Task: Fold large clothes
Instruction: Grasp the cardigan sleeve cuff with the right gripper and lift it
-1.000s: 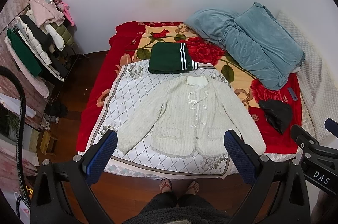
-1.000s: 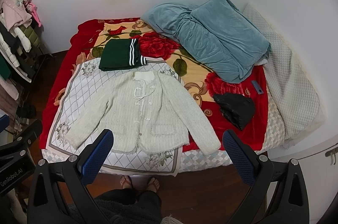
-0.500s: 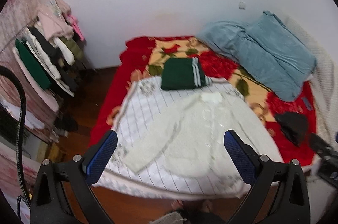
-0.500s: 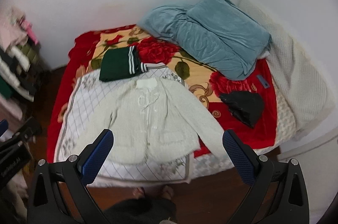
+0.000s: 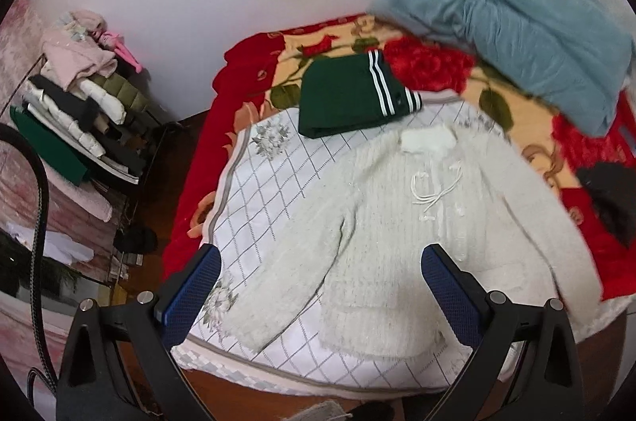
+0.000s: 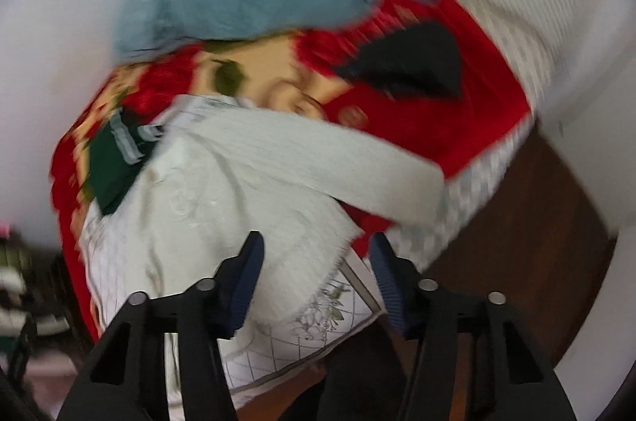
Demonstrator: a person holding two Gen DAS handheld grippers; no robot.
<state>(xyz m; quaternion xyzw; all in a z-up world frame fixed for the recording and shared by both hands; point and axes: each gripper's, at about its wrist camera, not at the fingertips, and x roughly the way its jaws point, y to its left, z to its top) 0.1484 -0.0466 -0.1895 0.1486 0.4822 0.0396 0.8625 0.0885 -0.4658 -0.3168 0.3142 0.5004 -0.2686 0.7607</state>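
Reaching for the first grab, I judge, since the white cardigan (image 5: 401, 218) lies spread flat and unfolded on the quilted sheet (image 5: 278, 182) at the near end of the bed. My left gripper (image 5: 318, 278) hangs spread wide above its hem, empty. My right gripper (image 6: 316, 270) is closing over the hem corner, pads not yet pressing. Next I need both pinching fabric. I count one cardigan, one folded green garment (image 5: 349, 99), one blue blanket (image 5: 516, 27).

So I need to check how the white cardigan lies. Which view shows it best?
Left wrist: the cardigan is sharp and whole, sleeves spread flat. Right wrist shows it blurred, lower hem cut off by the fingers.
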